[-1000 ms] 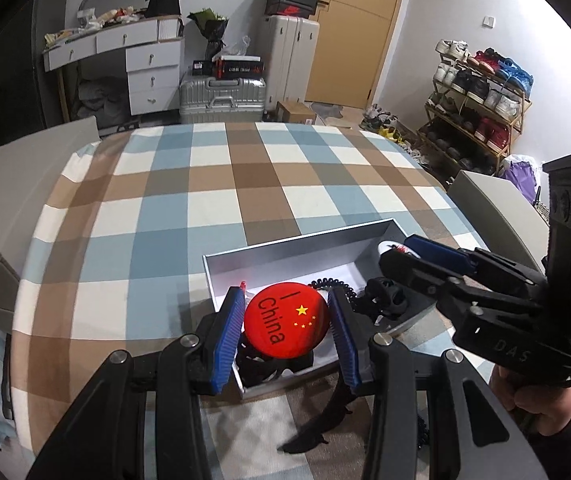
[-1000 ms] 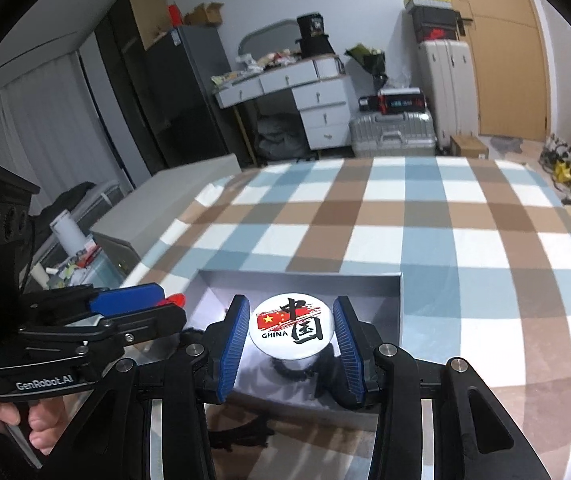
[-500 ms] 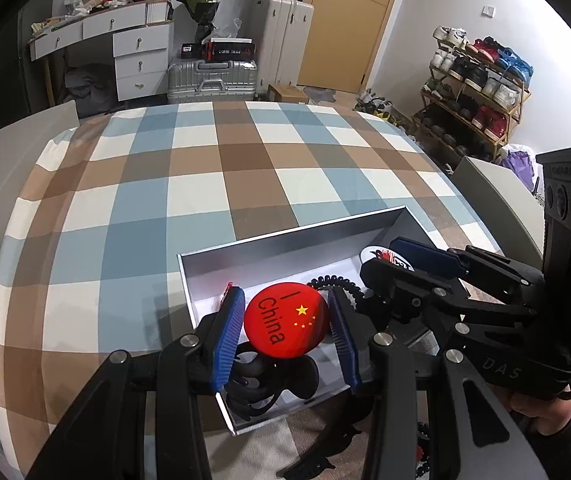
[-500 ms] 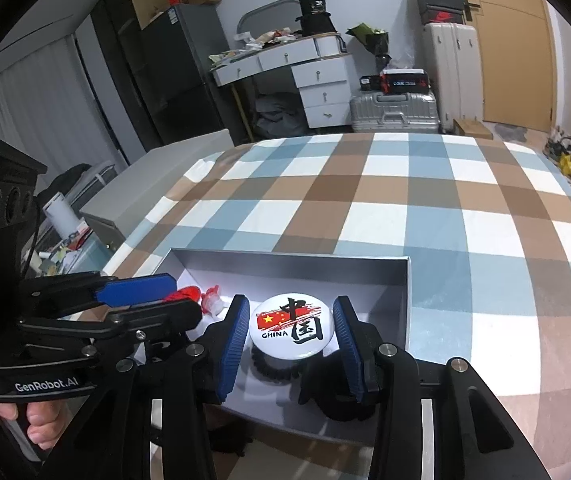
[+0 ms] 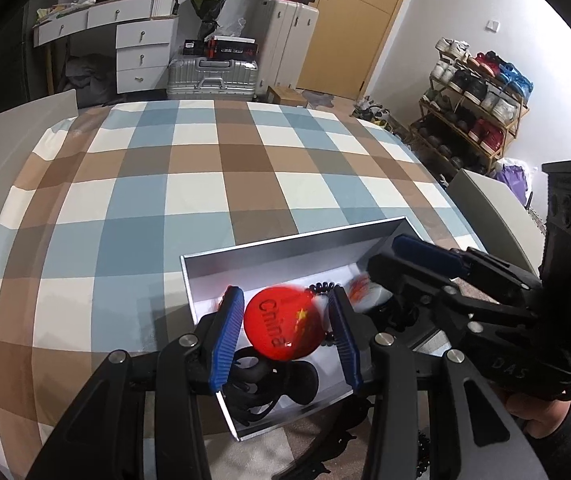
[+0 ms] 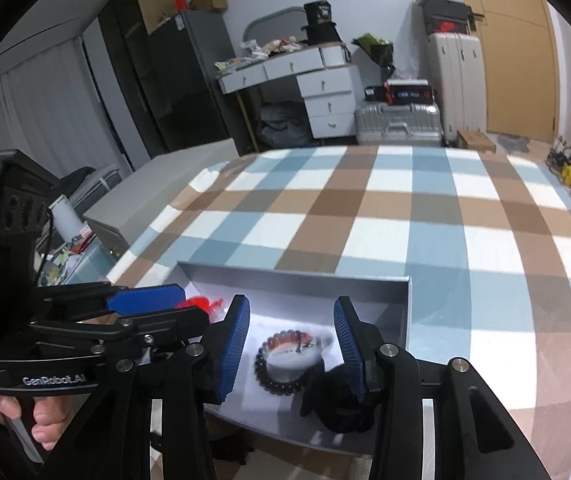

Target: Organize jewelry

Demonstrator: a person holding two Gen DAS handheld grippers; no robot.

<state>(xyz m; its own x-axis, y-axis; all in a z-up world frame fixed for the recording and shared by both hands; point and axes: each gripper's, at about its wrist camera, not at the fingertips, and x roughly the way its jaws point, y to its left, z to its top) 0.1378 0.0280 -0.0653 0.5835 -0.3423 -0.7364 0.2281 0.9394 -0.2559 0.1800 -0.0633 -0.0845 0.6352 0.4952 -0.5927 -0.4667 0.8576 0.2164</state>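
An open grey box (image 5: 285, 245) (image 6: 297, 283) lies on the chequered cloth. My left gripper (image 5: 285, 336) hangs over its near end. A red "China" badge (image 5: 283, 328) sits blurred and tilted between the blue pads, with a gap on the right side. My right gripper (image 6: 291, 344) is opening with nothing between its pads. Below it, a white "China" badge (image 6: 297, 354) lies on a black bead bracelet (image 6: 273, 378) on the box floor. Each gripper shows in the other's view: the right gripper (image 5: 401, 268) and the left gripper (image 6: 173, 308).
The box also holds a black claw clip (image 5: 277, 384) (image 6: 337, 408), a coiled black hair tie (image 5: 323, 286) and a small red piece (image 6: 197, 304). A person's hand (image 6: 25, 412) grips the left handle. Grey chairs flank the table; a shoe rack (image 5: 481, 108) stands far right.
The white badge left the right pads and dropped onto the bracelet in the box. The red badge turned and slipped lower between the left pads. Both grippers came further over the box.
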